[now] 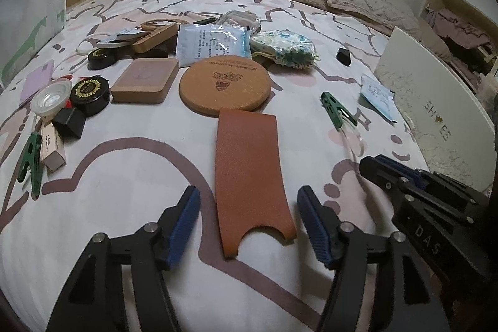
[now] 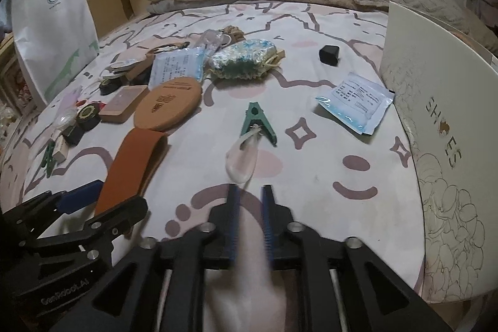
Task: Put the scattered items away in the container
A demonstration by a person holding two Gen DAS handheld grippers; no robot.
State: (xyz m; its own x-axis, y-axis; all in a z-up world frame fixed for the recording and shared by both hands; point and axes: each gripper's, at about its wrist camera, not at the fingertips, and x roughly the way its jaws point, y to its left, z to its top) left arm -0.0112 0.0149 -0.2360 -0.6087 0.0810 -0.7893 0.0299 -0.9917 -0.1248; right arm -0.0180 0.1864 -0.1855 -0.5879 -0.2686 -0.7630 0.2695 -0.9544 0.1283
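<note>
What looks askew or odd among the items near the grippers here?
The green clip has a clear plastic piece hanging from its jaws. The brown leather sleeve lies between the open left gripper fingers, ungrasped. Nothing looks spilled or damaged.

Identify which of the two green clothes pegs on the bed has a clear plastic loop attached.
The green peg near the shoe box, right of the brown leather strip, trails the clear loop. The other green peg, far left beside a small carton, has none.
</note>
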